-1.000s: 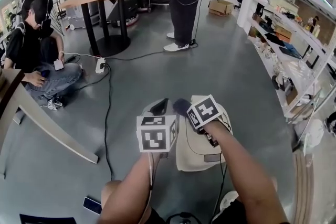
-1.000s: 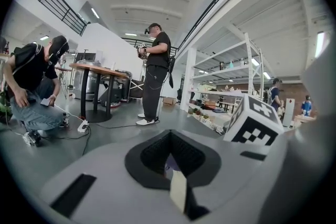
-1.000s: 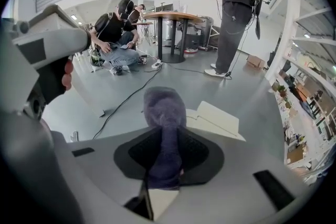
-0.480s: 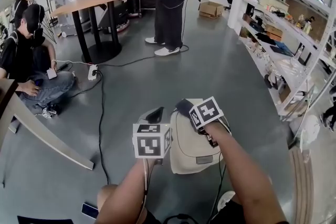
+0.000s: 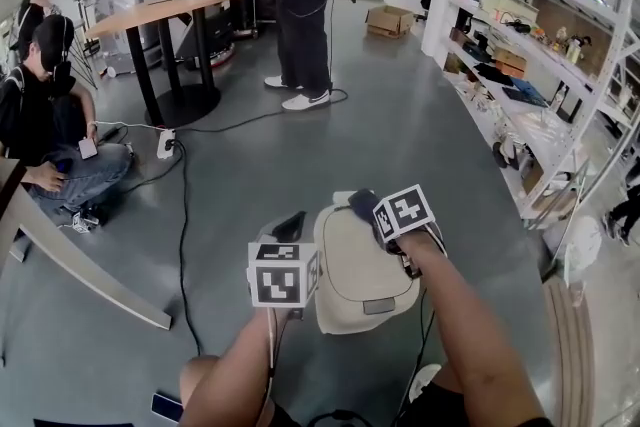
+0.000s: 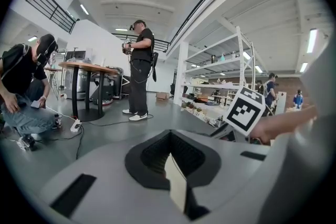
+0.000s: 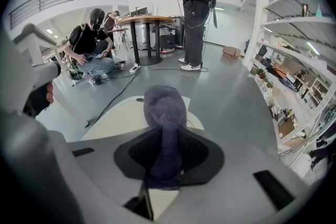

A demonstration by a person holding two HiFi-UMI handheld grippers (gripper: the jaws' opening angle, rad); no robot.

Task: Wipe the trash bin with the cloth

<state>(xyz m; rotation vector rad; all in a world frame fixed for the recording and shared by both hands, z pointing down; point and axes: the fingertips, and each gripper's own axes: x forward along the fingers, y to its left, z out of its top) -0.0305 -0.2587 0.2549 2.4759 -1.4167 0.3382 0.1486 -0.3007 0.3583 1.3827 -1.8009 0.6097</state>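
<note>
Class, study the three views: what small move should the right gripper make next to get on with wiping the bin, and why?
Probably lower the right gripper a little and draw it back across the trash bin. Its jaws are shut on the cloth, which hangs over the far edge of the bin's top. Contact cannot be confirmed from these views.

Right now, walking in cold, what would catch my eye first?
The cream bin on the floor at bottom centre, with the right hand-held gripper pinching a purple cloth over its top. Beyond it, one person stands at the top by a round table, and a second person sits on the floor at left.
</note>
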